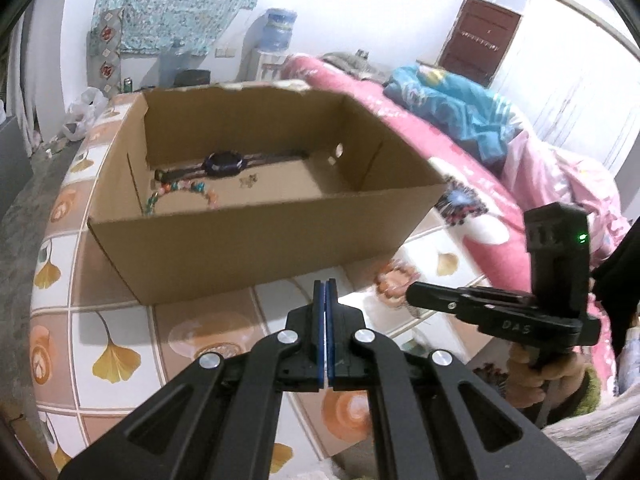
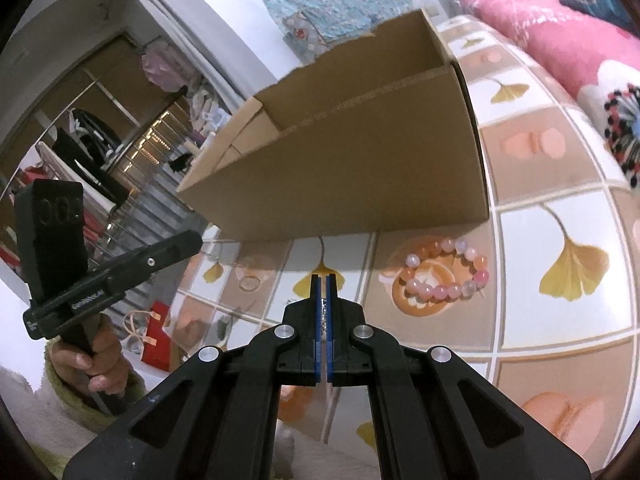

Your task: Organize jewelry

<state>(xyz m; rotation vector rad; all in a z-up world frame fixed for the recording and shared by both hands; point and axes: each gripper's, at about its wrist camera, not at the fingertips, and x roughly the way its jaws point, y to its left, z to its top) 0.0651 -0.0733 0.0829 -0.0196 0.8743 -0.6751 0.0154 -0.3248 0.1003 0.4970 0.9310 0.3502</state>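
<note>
Where the cardboard box (image 2: pixel 352 152) blocks sight, contents hidden.

Both wrist views look steeply down, close over the tiled table (image 1: pixel 120 320), sharing the cardboard box (image 1: pixel 248 248).

Cardboard box (image 1: pixel 256 248) stands open-topped on tiled table (image 1: pixel 120 320); way in from above free. Tall front wall blocks straight approach at table level. Box floor: watch (image 1: pixel 224 162) along far wall, bead string (image 1: pixel 180 192) at left, small charm (image 1: pixel 249 180) near middle; right half of floor bare. Table strip before box free, except pink bead bracelet (image 2: pixel 444 276) near box's right corner and small ring (image 2: pixel 249 282) near left corner. Pink blanket (image 1: pixel 460 152) crowds table's right side.
</note>
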